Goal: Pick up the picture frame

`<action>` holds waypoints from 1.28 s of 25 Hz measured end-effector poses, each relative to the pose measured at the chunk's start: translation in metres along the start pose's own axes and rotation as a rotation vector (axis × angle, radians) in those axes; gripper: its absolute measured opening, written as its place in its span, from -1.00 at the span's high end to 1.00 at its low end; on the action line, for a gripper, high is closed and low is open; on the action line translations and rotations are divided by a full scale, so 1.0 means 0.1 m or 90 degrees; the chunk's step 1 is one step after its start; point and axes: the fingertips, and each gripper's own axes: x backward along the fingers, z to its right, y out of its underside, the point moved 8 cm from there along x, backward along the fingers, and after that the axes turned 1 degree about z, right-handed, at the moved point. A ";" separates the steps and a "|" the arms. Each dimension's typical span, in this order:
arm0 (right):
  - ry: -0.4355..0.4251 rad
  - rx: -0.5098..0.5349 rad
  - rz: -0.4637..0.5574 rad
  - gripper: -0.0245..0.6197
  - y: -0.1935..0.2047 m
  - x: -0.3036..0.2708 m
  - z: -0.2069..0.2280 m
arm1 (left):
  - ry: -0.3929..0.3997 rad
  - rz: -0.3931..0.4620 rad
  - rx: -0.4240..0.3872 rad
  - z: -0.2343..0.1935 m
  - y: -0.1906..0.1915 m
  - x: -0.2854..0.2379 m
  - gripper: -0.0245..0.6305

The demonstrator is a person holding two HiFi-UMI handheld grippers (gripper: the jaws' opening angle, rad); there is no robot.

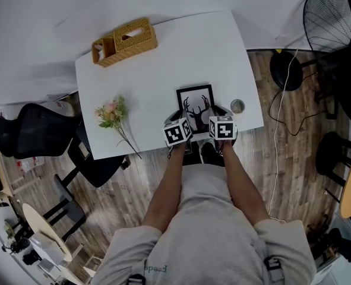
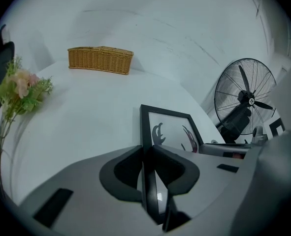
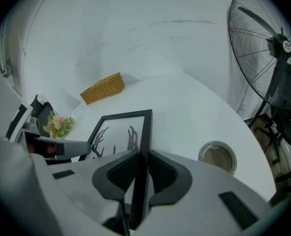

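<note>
The picture frame [image 1: 196, 104] is black with a deer-antler print and sits near the front edge of the white table [image 1: 157, 70]. My left gripper [image 1: 182, 123] is shut on the frame's left bar near its near corner; in the left gripper view the pads [image 2: 130, 171] press on both sides of that bar [image 2: 147, 166]. My right gripper [image 1: 215, 119] is shut on the right bar, which runs between its jaws [image 3: 141, 161] in the right gripper view. The print [image 3: 116, 134] shows beyond. I cannot tell whether the frame rests on the table or hangs just above it.
A wicker basket [image 1: 125, 42] stands at the table's far left. A flower sprig [image 1: 111, 114] lies left of the frame, and a small round tin [image 1: 237, 105] sits just to its right. A standing fan [image 1: 335, 34] is at the right, a black chair [image 1: 35, 132] at the left.
</note>
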 end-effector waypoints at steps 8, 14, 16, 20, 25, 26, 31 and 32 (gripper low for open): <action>-0.012 0.002 0.024 0.70 -0.05 0.12 -0.05 | -0.005 0.030 -0.005 0.03 -0.03 0.15 0.66; -0.016 -0.004 0.051 0.70 -0.09 0.30 -0.03 | -0.003 0.066 -0.021 0.15 -0.07 0.29 0.66; -0.019 -0.007 0.064 0.70 -0.11 0.35 -0.02 | -0.001 0.080 -0.029 0.19 -0.09 0.34 0.66; -0.024 -0.007 0.089 0.70 -0.17 0.46 -0.01 | 0.003 0.108 -0.038 0.27 -0.14 0.45 0.66; -0.026 -0.003 0.114 0.70 -0.24 0.60 -0.01 | 0.005 0.138 -0.047 0.36 -0.20 0.58 0.66; -0.027 -0.003 0.119 0.70 -0.26 0.62 -0.01 | 0.005 0.143 -0.049 0.37 -0.22 0.60 0.66; -0.034 0.003 0.144 0.70 -0.35 0.74 -0.03 | 0.012 0.172 -0.052 0.42 -0.30 0.71 0.66; -0.034 0.006 0.150 0.70 -0.38 0.78 -0.04 | 0.015 0.178 -0.051 0.43 -0.31 0.73 0.66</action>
